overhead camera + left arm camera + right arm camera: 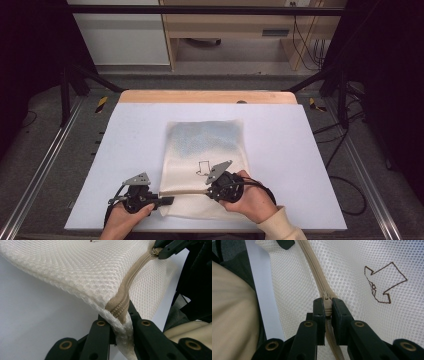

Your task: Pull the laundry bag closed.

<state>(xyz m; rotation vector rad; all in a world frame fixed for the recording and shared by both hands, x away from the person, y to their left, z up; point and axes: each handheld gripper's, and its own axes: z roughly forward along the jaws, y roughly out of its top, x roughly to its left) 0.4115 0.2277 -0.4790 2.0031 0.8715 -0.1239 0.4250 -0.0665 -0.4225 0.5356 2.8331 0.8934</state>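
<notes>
Mesh bag [205, 150], cream-white with a beige zipper, lies flat near the middle of a white table [125, 150], its zipper running along the edge nearest the person. Seen from the high view, the left gripper [167, 200] sits at the bag's near left corner and the right gripper [207, 189] sits farther along the same edge, both held in the person's hands. In the left gripper view, the two black jaws are closed on the bag's corner, pinching the mesh and the end of the zipper [125, 293] between them. In the right gripper view, the jaws are clamped on the zipper pull [325, 298] (a small beige tab), with the zipper track stretching away toward the other gripper. A brown outline drawing [384, 282], shaped like a blocky arrow, is printed on the mesh just beside the zipper.
</notes>
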